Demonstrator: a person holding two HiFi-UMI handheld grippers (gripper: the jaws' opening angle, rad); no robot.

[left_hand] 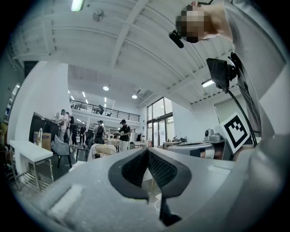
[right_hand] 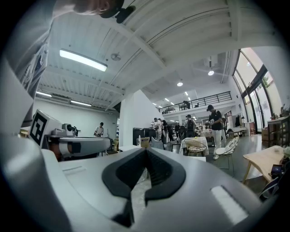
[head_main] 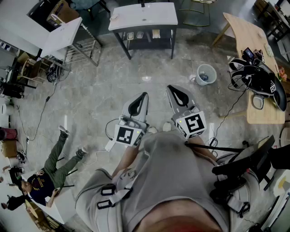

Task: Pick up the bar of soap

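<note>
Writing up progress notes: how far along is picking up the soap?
Nothing looks done yet. The left tool and right tool are both shut and empty, held level above the floor. No soap can be made out; the white stand is some way ahead. Left to do: approach it, find the bar, open a tool, grip, lift.

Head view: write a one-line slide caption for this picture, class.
Person holds left gripper and right gripper side by side, both shut and empty, facing a white table.
</note>
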